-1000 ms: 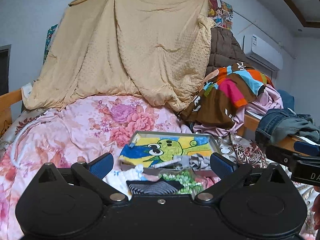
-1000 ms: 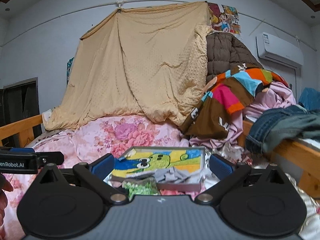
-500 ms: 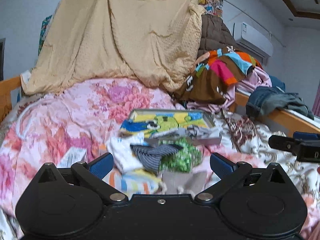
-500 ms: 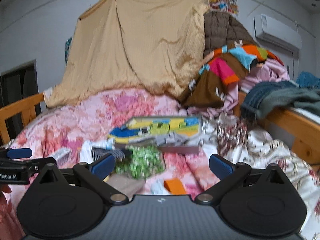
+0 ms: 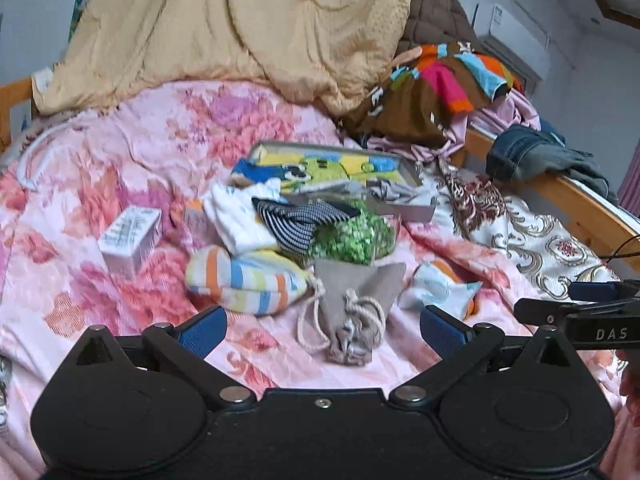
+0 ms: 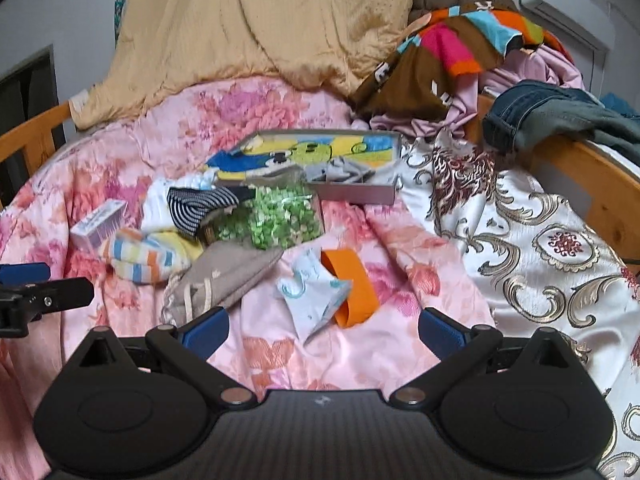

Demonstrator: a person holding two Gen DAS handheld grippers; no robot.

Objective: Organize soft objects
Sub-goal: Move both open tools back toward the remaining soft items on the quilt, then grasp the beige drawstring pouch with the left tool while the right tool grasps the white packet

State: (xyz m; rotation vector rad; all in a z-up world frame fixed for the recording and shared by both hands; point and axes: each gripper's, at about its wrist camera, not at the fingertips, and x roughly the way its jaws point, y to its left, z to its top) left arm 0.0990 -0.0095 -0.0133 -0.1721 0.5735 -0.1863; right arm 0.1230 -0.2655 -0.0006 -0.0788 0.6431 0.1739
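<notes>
Left wrist view: left gripper fingers spread wide, empty, poised above the grey drawstring pouch on the bed; approach step, next move calls for lowering onto it. Right wrist view: right gripper fingers likewise wide, empty, nearest the pale printed cloth; shallow tray lies beyond.

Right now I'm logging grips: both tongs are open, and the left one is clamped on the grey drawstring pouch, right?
Not quite. The left tongs are open and hold nothing; the grey drawstring pouch lies loose on the pink quilt ahead, per the left wrist view. The right tongs are open too.

Soft items litter pink floral bed
</notes>
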